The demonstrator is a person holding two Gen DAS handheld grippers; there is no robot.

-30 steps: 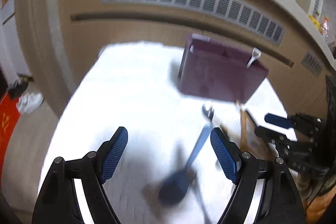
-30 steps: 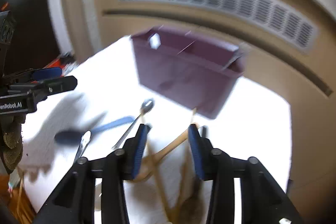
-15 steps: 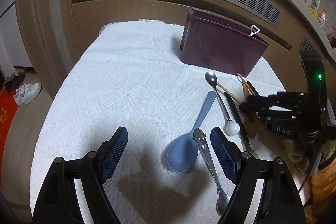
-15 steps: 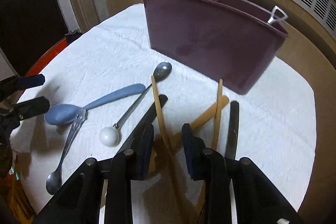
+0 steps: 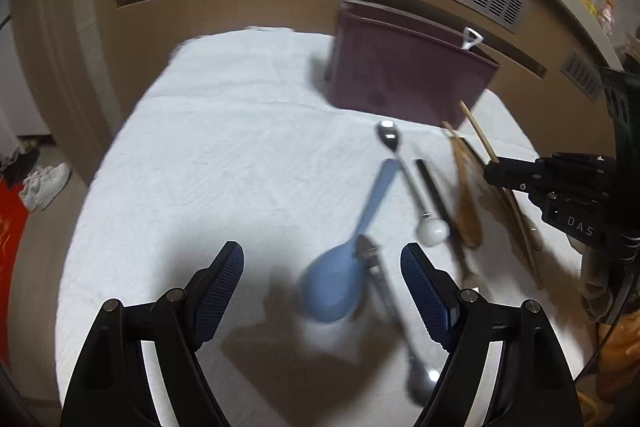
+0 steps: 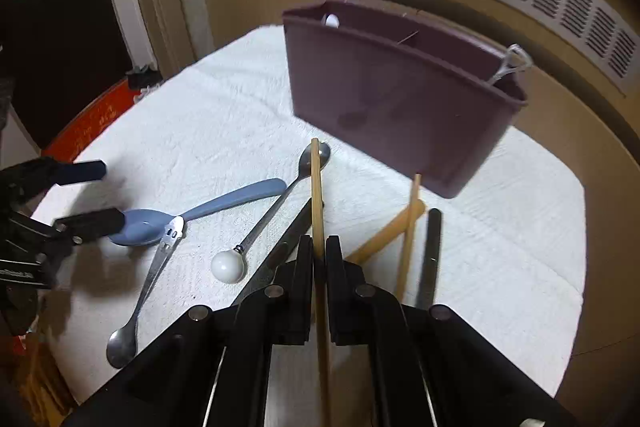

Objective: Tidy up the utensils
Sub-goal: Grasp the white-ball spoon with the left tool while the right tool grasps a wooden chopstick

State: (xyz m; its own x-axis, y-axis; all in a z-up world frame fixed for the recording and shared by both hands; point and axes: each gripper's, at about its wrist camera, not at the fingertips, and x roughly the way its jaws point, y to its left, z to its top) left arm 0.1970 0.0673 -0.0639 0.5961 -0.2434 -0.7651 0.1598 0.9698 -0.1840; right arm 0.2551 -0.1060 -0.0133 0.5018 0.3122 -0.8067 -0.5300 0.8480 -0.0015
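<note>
My right gripper point(image 6: 319, 247) is closing tight on a wooden chopstick point(image 6: 316, 187), and its pads press on the stick. The stick's far end points at the purple organizer point(image 6: 400, 99). In the left wrist view the same gripper point(image 5: 490, 169) holds that chopstick point(image 5: 478, 135) at the right. My left gripper point(image 5: 321, 251) hangs open above the bowl of a blue spoon point(image 5: 336, 283) with nothing between its fingers. A steel spoon with a white ball end point(image 6: 276, 207) lies beside the blue spoon point(image 6: 224, 201).
The utensils lie on a white cloth point(image 6: 224, 115). A small steel spoon point(image 6: 148, 283), a second wooden chopstick point(image 6: 408, 239), a wooden handle point(image 6: 384, 231) and a black stick point(image 6: 432, 251) lie near my right gripper. A metal loop handle point(image 6: 514, 61) sticks out of the organizer.
The right gripper's jaws have closed from a wide gap onto the wooden chopstick. The left gripper stays open above the blue spoon, its view slightly shifted.
</note>
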